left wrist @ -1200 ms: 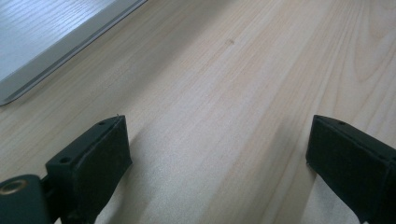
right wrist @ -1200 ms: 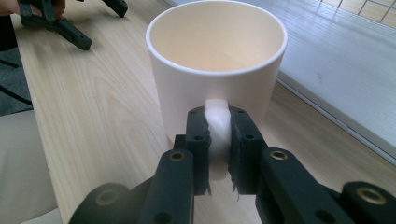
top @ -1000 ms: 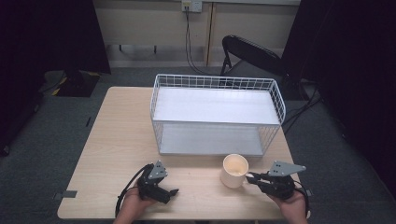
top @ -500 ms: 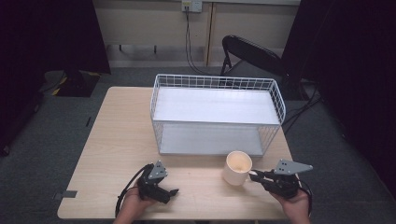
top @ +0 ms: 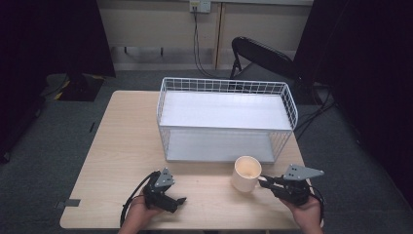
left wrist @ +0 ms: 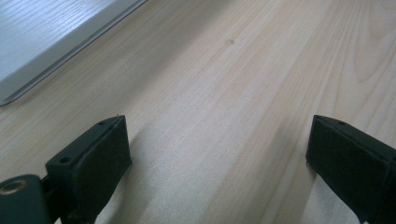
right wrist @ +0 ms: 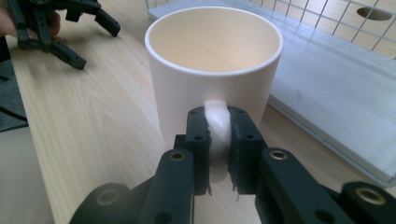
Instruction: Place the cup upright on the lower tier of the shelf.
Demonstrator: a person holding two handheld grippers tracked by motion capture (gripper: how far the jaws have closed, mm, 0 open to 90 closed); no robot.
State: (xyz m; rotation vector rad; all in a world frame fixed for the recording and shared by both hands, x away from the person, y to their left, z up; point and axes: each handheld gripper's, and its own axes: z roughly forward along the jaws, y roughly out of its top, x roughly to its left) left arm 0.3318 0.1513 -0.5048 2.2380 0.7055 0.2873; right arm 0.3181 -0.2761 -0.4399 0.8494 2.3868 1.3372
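Right tongs [right wrist: 218,154] clamp the mug [right wrist: 212,60] handle just before the wire rack [top: 226,119], left tongs [left wrist: 219,154] agape; next, probably lift it in.

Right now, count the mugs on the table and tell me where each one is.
1. The cream mug stands upright on the table near its front edge, just in front of the wire basket, with the right gripper clamped on its handle.

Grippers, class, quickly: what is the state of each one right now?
Left gripper: open, jaws wide apart over the bare table, holding nothing.
Right gripper: closed on the handle of the cream mug.
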